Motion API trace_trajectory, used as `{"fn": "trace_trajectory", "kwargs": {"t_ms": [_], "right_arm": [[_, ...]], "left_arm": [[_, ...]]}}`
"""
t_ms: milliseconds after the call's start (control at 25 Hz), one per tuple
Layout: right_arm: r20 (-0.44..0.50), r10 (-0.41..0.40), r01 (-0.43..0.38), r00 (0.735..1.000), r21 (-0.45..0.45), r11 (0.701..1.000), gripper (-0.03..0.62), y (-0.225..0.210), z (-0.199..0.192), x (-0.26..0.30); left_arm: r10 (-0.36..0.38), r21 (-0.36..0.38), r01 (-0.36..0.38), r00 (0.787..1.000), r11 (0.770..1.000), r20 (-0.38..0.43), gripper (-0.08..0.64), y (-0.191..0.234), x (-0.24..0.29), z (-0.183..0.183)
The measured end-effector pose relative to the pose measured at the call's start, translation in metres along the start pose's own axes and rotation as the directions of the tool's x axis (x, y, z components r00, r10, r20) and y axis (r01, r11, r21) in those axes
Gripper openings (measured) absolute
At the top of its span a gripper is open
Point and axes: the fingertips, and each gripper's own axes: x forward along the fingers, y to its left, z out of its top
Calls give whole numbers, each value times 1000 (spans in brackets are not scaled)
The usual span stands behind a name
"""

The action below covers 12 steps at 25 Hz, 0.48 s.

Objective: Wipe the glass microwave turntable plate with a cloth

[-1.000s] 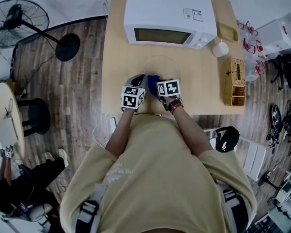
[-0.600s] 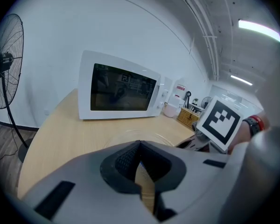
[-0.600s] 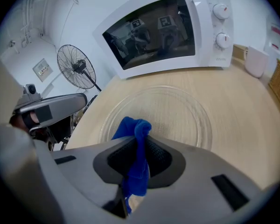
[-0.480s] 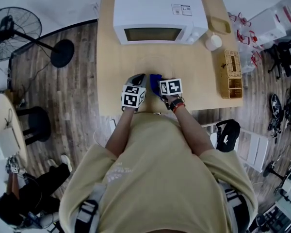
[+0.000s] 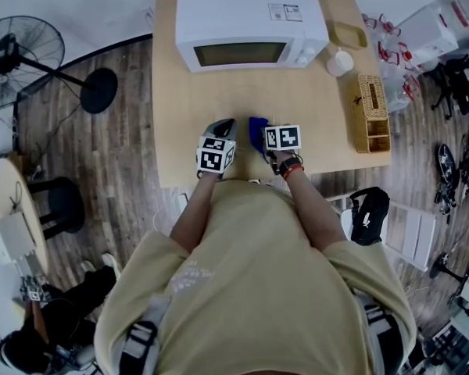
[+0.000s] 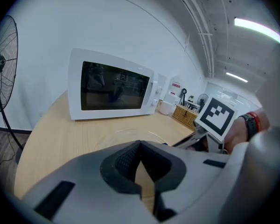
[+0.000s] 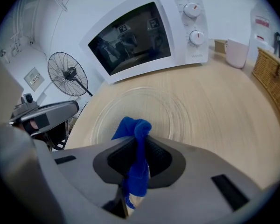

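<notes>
The clear glass turntable plate (image 7: 177, 108) lies flat on the wooden table (image 5: 320, 123) in front of the microwave (image 5: 250, 22); the left gripper view also shows the plate (image 6: 119, 136). My right gripper (image 7: 139, 141) is shut on a blue cloth (image 7: 136, 162), whose bunched end (image 5: 257, 130) sticks out over the plate's near rim. My left gripper (image 6: 140, 144) is just left of it, at the plate's near edge, jaws shut with nothing visible between them. In the head view both grippers (image 5: 222, 125) (image 5: 260, 141) sit side by side near the table's front edge.
A white cup (image 5: 338, 62) and a small tan tray (image 5: 349, 33) stand right of the microwave. A wicker basket (image 5: 371, 112) sits at the table's right edge. A standing fan (image 5: 23, 53) is on the floor at the left.
The right gripper with the blue cloth has shifted slightly to the right. The left gripper has stayed in place. The head camera has drifted a little.
</notes>
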Motion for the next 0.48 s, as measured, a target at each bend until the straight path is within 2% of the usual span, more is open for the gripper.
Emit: {"fn": "trace_trajectory", "kwargs": {"t_ms": [480], "right_arm": [[16,-66,65,998,76,995,74,-32,-8,-20]], "left_arm": [[-29,13,29,999,999,-14,18,-14,6,-3]]}}
